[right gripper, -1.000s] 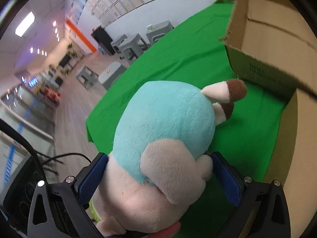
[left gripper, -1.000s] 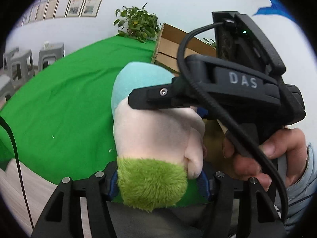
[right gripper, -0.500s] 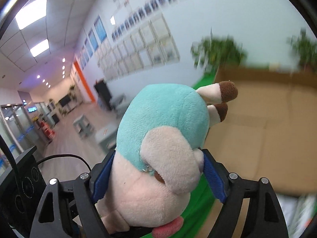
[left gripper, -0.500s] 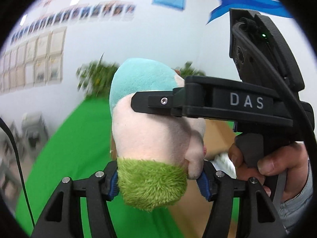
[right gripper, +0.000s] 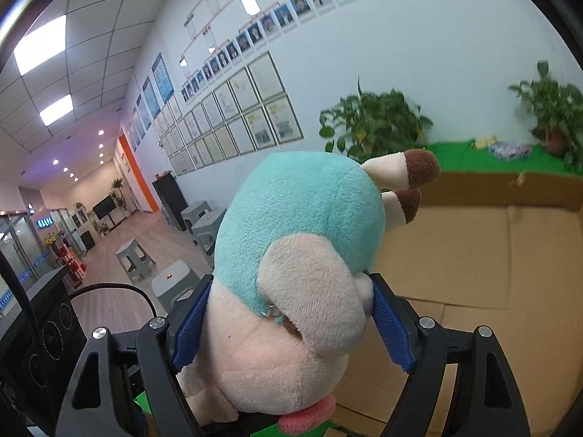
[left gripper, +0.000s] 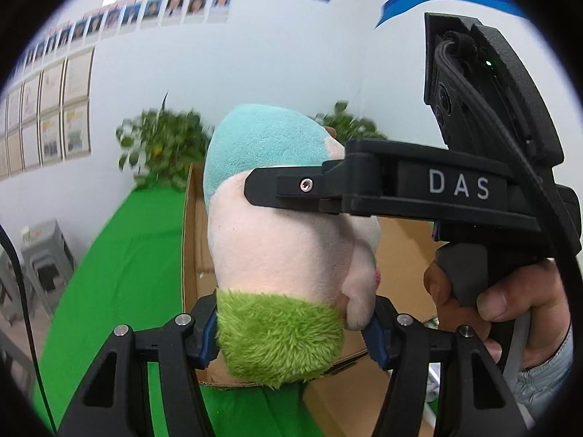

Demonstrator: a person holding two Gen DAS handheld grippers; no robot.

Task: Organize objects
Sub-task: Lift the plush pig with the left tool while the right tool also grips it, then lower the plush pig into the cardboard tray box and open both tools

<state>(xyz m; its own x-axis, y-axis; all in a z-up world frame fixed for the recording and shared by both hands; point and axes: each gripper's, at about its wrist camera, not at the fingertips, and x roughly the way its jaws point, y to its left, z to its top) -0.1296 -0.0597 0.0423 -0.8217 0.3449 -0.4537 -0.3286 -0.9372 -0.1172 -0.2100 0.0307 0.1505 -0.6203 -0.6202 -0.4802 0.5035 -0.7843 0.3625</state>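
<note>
A plush toy (left gripper: 284, 240) with a teal back, pale pink body and fuzzy green bottom is held in the air by both grippers. My left gripper (left gripper: 291, 327) is shut on its green end. My right gripper (right gripper: 288, 320) is shut on its pink middle; the toy (right gripper: 302, 225) shows two brown-tipped horns there. The right gripper's black body (left gripper: 437, 189) crosses the left wrist view, gripped by a hand (left gripper: 503, 302). An open cardboard box (right gripper: 473, 255) lies just behind and below the toy, on the green table (left gripper: 120, 255).
Potted plants (right gripper: 375, 123) stand at the table's far edge by the white wall. Small items (right gripper: 506, 147) lie on the green cloth behind the box. Grey stools (right gripper: 135, 262) stand on the floor to the left.
Both grippers have lifted the plush toy and tilted upward. The wall now fills the upper view and the box lies below the toy instead of beside it.
</note>
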